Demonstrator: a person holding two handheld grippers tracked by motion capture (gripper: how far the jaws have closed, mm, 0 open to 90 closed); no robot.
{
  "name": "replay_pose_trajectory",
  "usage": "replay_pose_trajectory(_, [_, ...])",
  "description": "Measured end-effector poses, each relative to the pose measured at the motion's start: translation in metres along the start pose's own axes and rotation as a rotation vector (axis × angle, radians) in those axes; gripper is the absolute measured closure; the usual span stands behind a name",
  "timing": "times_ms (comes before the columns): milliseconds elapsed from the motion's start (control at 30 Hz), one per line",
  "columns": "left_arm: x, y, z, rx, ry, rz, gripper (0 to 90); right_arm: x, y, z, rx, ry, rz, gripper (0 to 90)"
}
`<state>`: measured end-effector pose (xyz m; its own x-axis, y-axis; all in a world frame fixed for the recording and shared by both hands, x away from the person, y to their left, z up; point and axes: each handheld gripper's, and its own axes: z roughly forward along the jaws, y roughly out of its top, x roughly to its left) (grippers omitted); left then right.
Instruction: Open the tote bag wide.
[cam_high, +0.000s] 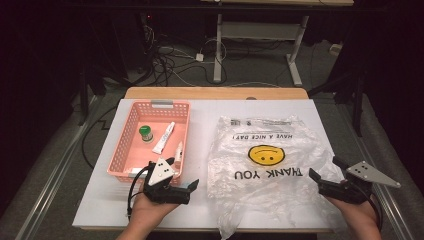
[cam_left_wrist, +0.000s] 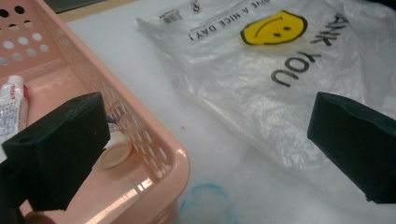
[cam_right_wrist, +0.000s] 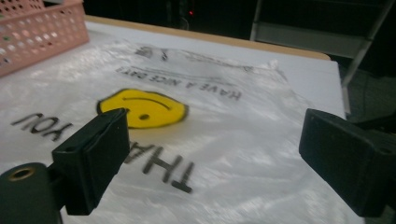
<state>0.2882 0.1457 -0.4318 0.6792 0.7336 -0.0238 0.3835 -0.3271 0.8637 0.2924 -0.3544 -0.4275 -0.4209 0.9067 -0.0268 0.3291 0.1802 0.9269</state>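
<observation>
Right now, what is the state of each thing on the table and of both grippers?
plastic bag: lying flat, crumpled, empty as far as I can tell.
pink basket: upright, holding a green-capped bottle and two tubes.
left gripper: open, holding nothing.
right gripper: open, holding nothing, beside the bag.

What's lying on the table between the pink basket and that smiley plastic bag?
Nothing: between the pink basket and the plastic bag runs a bare strip of white table, plain in the high view.
</observation>
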Motion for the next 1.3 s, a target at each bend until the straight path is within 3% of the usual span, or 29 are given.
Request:
replay_pose_trajectory(67, [0.000,-0.003,-0.002,0.007,-0.004,0.016,0.0,-0.006,-0.002,-0.002,0.021,-0.014,0.008,12.2])
replay_pose_trajectory(233, [0.004,-0.007,-0.006,-0.010,-0.013,-0.016,0.0,-0.020,-0.007,-0.007,0.056,-0.043,0.024,18.7])
replay_pose_trajectory(467, [0.001,-0.005,-0.011,-0.018,-0.014,0.005,0.0,-0.038,-0.017,-0.013,0.108,-0.080,0.067,26.6])
replay_pose_trajectory(567, [0.003,-0.006,-0.009,0.009,-0.033,-0.015,0.0,-0.051,-0.028,-0.014,0.167,-0.113,0.098,32.8])
replay_pose_trajectory(667, [0.004,-0.007,-0.011,-0.002,-0.038,-0.020,0.0,-0.059,-0.036,-0.014,0.205,-0.118,0.131,37.2])
replay_pose_trajectory(733, [0.007,-0.006,-0.010,-0.013,-0.066,-0.041,0.0,-0.062,-0.040,-0.012,0.227,-0.118,0.159,39.8])
replay_pose_trajectory(833, [0.005,-0.008,-0.009,-0.042,-0.032,-0.054,0.0,-0.064,-0.045,-0.008,0.260,-0.106,0.173,45.8])
replay_pose_trajectory(1067, [0.004,-0.006,-0.013,-0.053,-0.035,-0.040,0.0,-0.062,-0.050,-0.004,0.316,-0.096,0.176,65.1])
replay_pose_trajectory(1133, [0.004,-0.005,-0.014,-0.054,-0.034,-0.038,0.0,-0.061,-0.051,-0.004,0.324,-0.091,0.170,68.2])
replay_pose_trajectory(1233, [0.006,-0.003,-0.016,-0.048,-0.034,-0.049,0.0,-0.057,-0.051,-0.006,0.337,-0.083,0.136,87.0])
replay_pose_trajectory(1300, [0.007,-0.002,-0.017,-0.060,-0.029,-0.051,0.0,-0.053,-0.051,-0.008,0.344,-0.070,0.115,89.6])
